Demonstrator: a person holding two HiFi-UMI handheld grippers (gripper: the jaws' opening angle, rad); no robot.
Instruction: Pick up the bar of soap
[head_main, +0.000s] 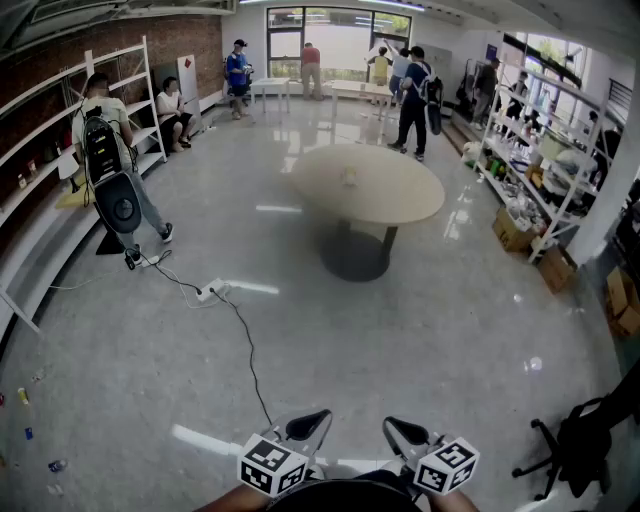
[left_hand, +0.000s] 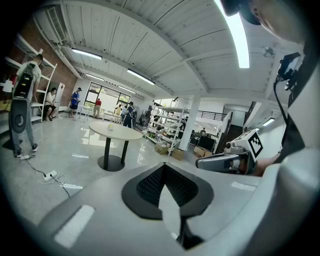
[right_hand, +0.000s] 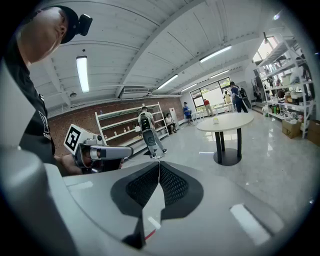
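A small pale object, likely the bar of soap (head_main: 349, 177), lies near the middle of a round beige table (head_main: 400, 195) far ahead of me. It also shows as a tiny object (left_hand: 110, 127) in the left gripper view and as the same small object (right_hand: 216, 120) in the right gripper view. My left gripper (head_main: 312, 422) and right gripper (head_main: 400, 430) are held close to my body at the bottom of the head view, several steps from the table. The left gripper (left_hand: 164, 167) has its pads together with nothing between them. The right gripper (right_hand: 159, 165) is shut and empty too.
A power strip (head_main: 212, 292) and its black cable trail across the grey floor toward me. A black office chair (head_main: 570, 450) stands at the right. Shelving racks line both walls, with cardboard boxes (head_main: 512, 230) at the right. A person with a backpack (head_main: 110, 165) stands left; others stand farther back.
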